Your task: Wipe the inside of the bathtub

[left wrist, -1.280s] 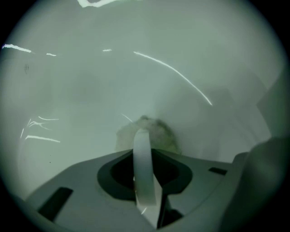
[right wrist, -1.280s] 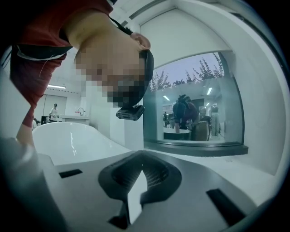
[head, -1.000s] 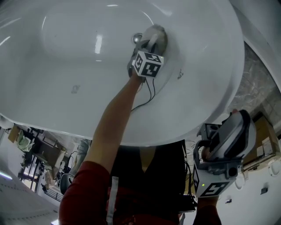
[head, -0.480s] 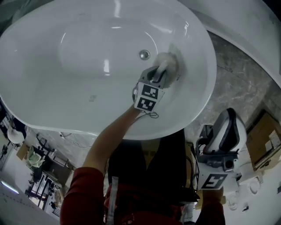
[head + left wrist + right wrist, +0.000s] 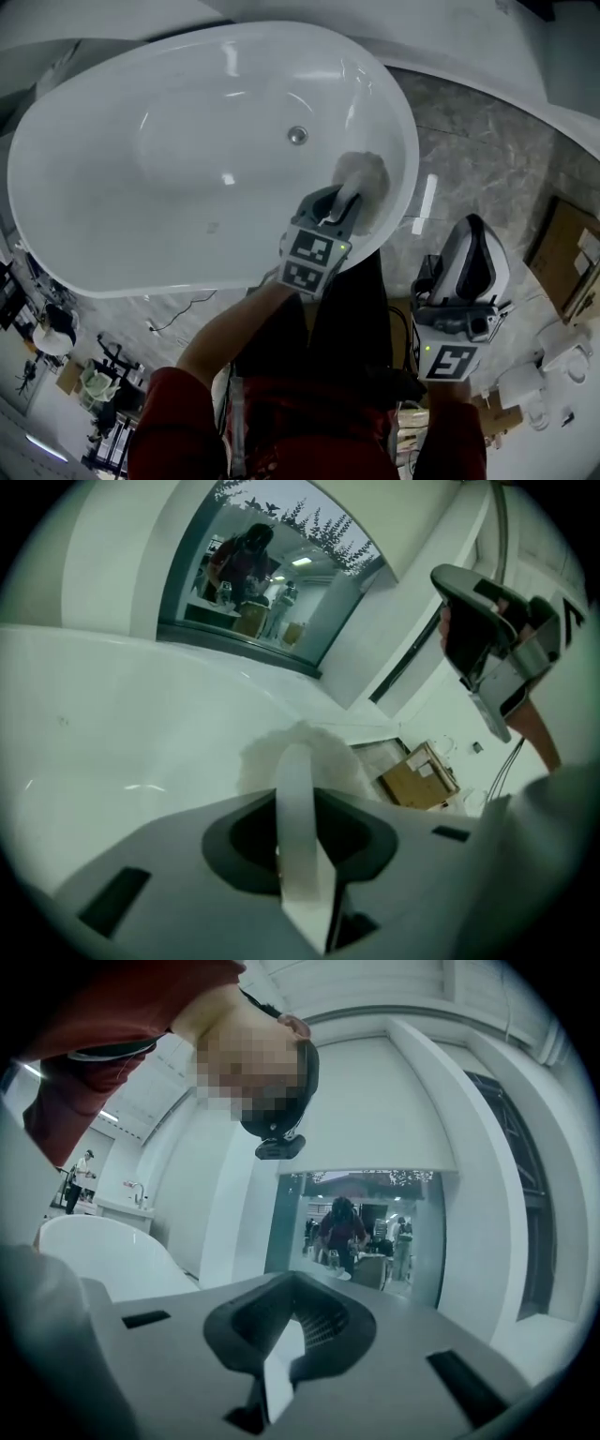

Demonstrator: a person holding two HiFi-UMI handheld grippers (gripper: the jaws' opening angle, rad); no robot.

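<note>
The white oval bathtub (image 5: 112, 187) fills the head view, its drain (image 5: 297, 135) near the middle. My left gripper (image 5: 349, 202) is shut on a white fluffy cloth (image 5: 364, 178), which is pressed against the tub's inner wall at the right end, just below the rim. In the left gripper view the cloth (image 5: 309, 752) bunches round the closed fingertips, against the tub wall (image 5: 112, 724). My right gripper (image 5: 472, 239) hangs outside the tub over the floor, with its jaws together and nothing in them (image 5: 281, 1354).
Grey marble floor (image 5: 487, 141) surrounds the tub. A second white tub's rim (image 5: 562, 122) curves along the upper right. Cardboard boxes (image 5: 562, 253) stand at the right, and a cable (image 5: 187, 305) lies beneath the tub's near side. People stand behind a distant glass opening (image 5: 352, 1222).
The left gripper has dragged the cloth from beside the drain up the tub's right wall toward the rim. The head has pulled back, so the whole tub shows. The right gripper stays outside.
</note>
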